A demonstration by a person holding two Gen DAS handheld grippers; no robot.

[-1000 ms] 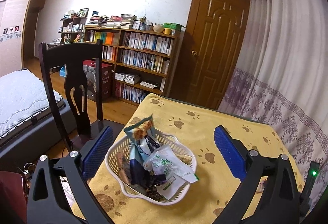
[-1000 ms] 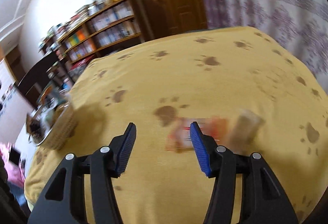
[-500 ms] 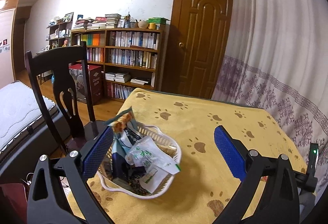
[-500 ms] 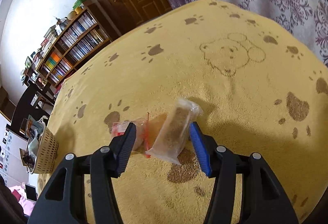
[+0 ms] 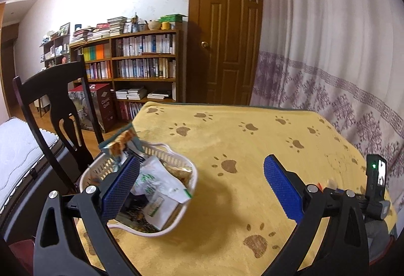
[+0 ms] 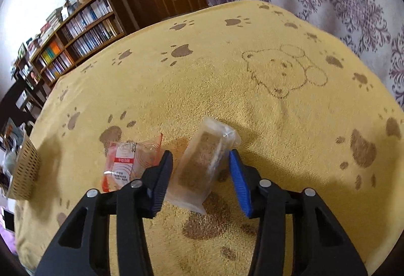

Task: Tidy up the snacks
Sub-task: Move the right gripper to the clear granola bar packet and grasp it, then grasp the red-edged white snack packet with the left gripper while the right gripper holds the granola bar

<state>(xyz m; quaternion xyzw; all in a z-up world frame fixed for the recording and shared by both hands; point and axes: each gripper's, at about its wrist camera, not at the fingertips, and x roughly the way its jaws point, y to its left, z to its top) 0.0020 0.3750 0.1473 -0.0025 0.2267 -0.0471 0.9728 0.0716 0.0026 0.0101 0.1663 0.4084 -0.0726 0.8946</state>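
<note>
My right gripper [image 6: 200, 171] straddles the clear-wrapped brown bar [image 6: 202, 164], jaws spread with slack on both sides. A crinkly red packet [image 6: 127, 162] lies just left. My left gripper [image 5: 199, 186] gapes wide beside the white slotted basket [image 5: 185, 212] of snacks, near the table's left edge. Plush yellow cloth [image 6: 227, 73] stretches bare ahead.

The basket [image 6: 24, 169] (left edge) is cut off, contents unclear.

The left wrist view looked level across the yellow tablecloth [image 5: 252, 149] toward the door [image 5: 227, 30]; the right wrist view tilted down, close over it [image 6: 227, 78]. Both showed the bookshelf [image 5: 141, 66] [image 6: 75, 38] and the basket [image 5: 176, 223] [image 6: 25, 169].
</note>
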